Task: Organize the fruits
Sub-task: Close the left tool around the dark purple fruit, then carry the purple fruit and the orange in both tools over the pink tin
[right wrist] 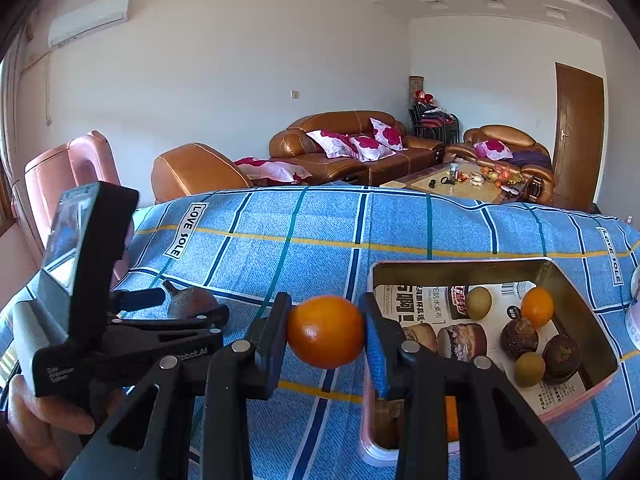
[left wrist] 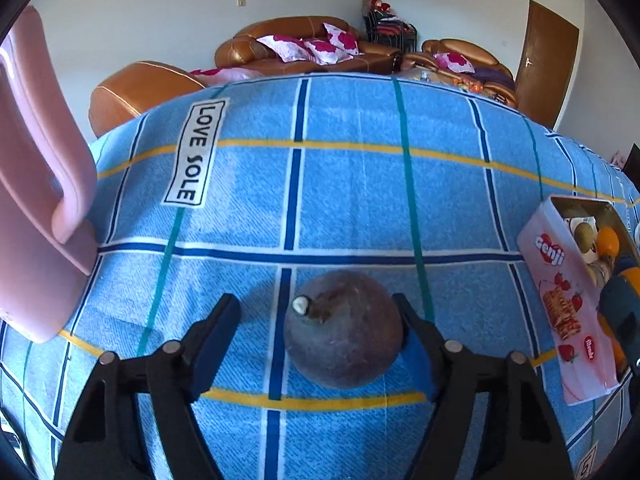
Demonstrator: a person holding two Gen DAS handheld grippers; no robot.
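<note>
A dark purple-brown round fruit [left wrist: 343, 330] with a stem lies on the blue checked cloth between the fingers of my left gripper [left wrist: 316, 312]. The jaws are open; the right finger is close against the fruit, the left finger stands apart. The same fruit [right wrist: 192, 302] and the left gripper [right wrist: 168, 308] show in the right wrist view. My right gripper [right wrist: 326, 330] is shut on an orange [right wrist: 326, 332], held above the cloth just left of the pink tin box [right wrist: 576, 300]. The box holds another orange [right wrist: 537, 307], green fruits [right wrist: 479, 303] and dark fruits [right wrist: 561, 356].
The pink tin box [left wrist: 556, 292] stands at the right in the left wrist view. A pink chair [left wrist: 36, 184] is at the table's left edge. Brown sofas [right wrist: 352, 144], a coffee table [right wrist: 460, 182] and a door [right wrist: 578, 132] lie beyond the table.
</note>
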